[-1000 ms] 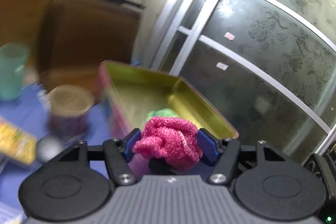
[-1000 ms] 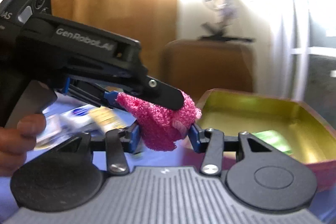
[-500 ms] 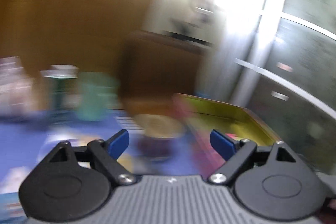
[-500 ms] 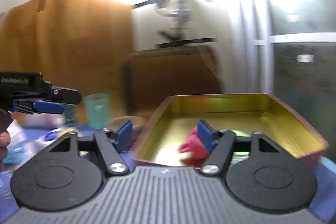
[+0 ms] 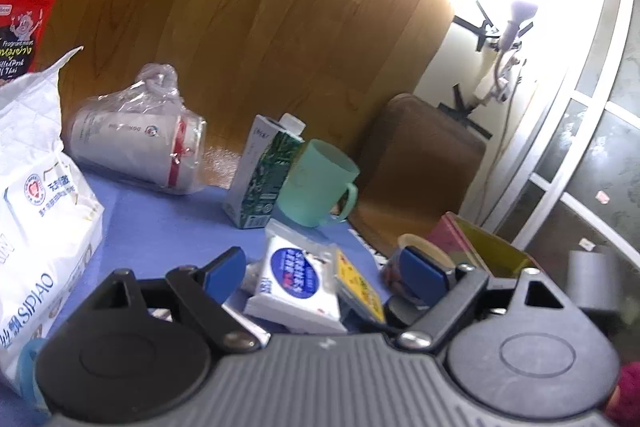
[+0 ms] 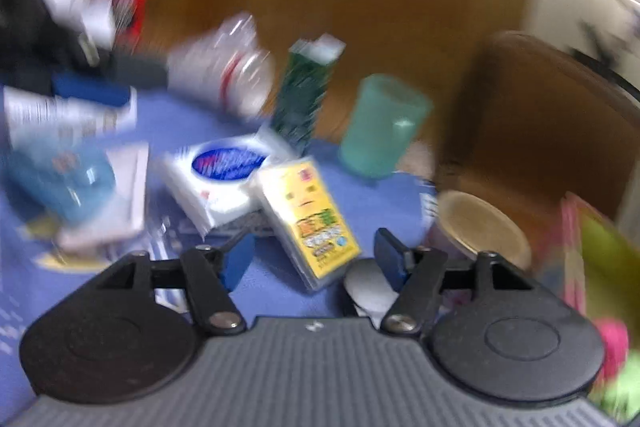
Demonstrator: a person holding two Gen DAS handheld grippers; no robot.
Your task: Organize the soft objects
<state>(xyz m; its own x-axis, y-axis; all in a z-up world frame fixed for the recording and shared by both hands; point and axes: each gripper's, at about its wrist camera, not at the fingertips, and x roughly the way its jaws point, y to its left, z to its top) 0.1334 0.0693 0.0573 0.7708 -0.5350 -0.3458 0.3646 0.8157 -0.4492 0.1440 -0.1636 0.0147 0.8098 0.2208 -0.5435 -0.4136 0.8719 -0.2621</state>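
The pink knitted cloth (image 6: 614, 343) lies with something green (image 6: 624, 383) in the gold-lined tin (image 6: 600, 247) at the far right of the blurred right wrist view. My right gripper (image 6: 316, 261) is over the blue table, its jaws opening with nothing between them. Just beyond them lies a yellow pack (image 6: 308, 215), with a white tissue pack (image 6: 220, 175) beside it. My left gripper (image 5: 324, 275) stands open and empty. The same tissue pack (image 5: 296, 279) and yellow pack (image 5: 358, 287) lie just past its fingers. The tin (image 5: 480, 247) is to its right.
A teal mug (image 5: 320, 183), a green carton (image 5: 264, 175) and a wrapped stack of cups (image 5: 136, 143) stand at the back. A big white bag (image 5: 36, 227) and a red box (image 5: 24, 23) fill the left. A round can (image 5: 420, 251) sits beside the tin.
A second ago both grippers were shut on the pink cloth above the tin. Both have let go, the cloth lies in the tin, and both grippers have swung left over the cluttered table.
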